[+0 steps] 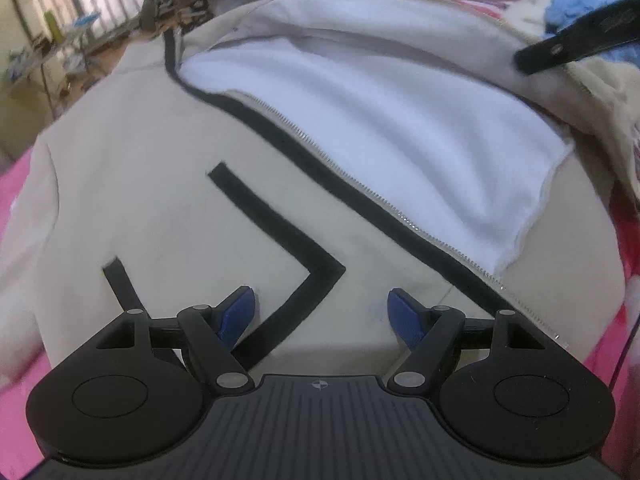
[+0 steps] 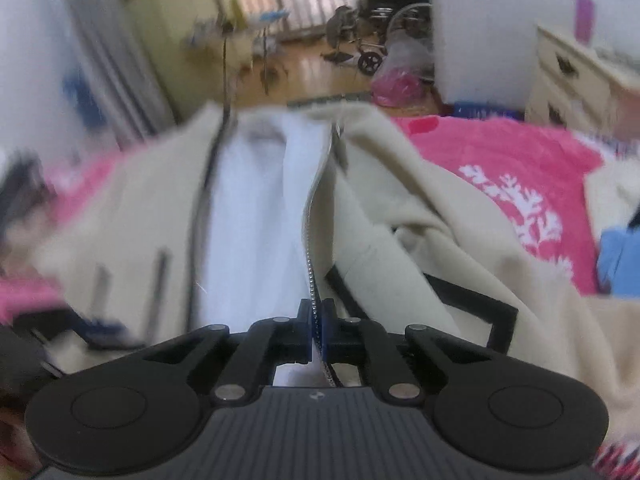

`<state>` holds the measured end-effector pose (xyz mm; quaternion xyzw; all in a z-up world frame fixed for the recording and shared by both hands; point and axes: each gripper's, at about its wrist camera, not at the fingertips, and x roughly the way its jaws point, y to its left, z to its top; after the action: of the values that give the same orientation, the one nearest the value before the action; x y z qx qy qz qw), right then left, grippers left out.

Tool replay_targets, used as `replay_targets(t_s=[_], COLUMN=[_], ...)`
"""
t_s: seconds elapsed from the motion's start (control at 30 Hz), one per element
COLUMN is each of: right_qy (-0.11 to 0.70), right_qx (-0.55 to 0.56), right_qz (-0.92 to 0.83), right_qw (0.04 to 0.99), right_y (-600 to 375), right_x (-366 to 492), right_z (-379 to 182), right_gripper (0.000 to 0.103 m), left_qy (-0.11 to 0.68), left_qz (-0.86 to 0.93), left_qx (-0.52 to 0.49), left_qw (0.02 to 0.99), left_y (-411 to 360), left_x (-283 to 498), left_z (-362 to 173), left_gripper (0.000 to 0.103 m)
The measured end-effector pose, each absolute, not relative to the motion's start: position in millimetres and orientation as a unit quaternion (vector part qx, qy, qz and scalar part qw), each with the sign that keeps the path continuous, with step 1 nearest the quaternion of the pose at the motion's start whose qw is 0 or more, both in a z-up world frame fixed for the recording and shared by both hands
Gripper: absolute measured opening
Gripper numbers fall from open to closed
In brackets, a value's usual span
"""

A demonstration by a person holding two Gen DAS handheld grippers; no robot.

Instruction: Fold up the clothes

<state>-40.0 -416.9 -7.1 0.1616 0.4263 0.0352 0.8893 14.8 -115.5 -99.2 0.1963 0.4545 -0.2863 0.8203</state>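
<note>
A cream zip jacket [image 1: 160,184] with black trim lies on a pink bedspread [image 1: 16,184], front side up, with its white lining [image 1: 360,120] showing where it hangs unzipped. My left gripper [image 1: 320,314] hovers open just above the jacket's lower front, blue pads [image 1: 236,316] apart, nothing between them. In the right wrist view the same jacket [image 2: 400,220] is blurred. My right gripper [image 2: 317,330] is shut on the jacket's zipper edge [image 2: 310,264], with the metal teeth running up from between the pads. The right gripper's black finger [image 1: 576,38] shows at the left view's upper right.
Pink bedspread [image 2: 500,168] with a white floral print extends right. Blue clothing [image 1: 580,4] lies piled at the far side. A cream drawer unit [image 2: 572,80] stands by the bed. A wheelchair [image 2: 384,28] and cluttered tables are on the wooden floor beyond.
</note>
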Motion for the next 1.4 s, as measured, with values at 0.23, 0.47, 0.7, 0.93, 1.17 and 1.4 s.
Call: replay_targets(t_s=[0.23, 0.47, 0.7, 0.93, 1.17, 1.4], right_qy=[0.426, 0.389, 0.435, 0.511, 0.388, 0.422], right_qx=[0.218, 0.256, 0.317, 0.367, 0.473, 0.123], right_qz=[0.020, 0.034, 0.128, 0.178, 0.133, 0.202], right_qw=[0.878, 0.884, 0.833, 0.756, 0.780, 0.875], right_y=[-441.2, -455.0, -431.7, -374.3, -451.1, -386.3], right_x=[-34.4, -32.5, 25.0, 75.3, 27.8, -47.3], right_z=[-16.5, 25.6, 39.9, -48.8, -28.6, 17.8], right_gripper=[0.003, 0.003, 0.004, 0.033, 0.034, 0.034], left_qy=[0.453, 0.447, 0.454, 0.459, 0.447, 0.442], left_qz=[-0.285, -0.291, -0.287, -0.283, -0.300, -0.326], left_qx=[0.202, 0.211, 0.201, 0.191, 0.120, 0.070], left_qw=[0.820, 0.819, 0.819, 0.820, 0.834, 0.833], left_y=[-113.6, -111.8, -109.9, -105.6, -90.6, -91.6], left_x=[8.0, 4.8, 7.0, 5.5, 12.9, 25.8], left_z=[-97.1, -99.0, -98.1, -94.3, -79.4, -74.6], left_gripper=[0.075, 0.076, 0.076, 0.076, 0.076, 0.076])
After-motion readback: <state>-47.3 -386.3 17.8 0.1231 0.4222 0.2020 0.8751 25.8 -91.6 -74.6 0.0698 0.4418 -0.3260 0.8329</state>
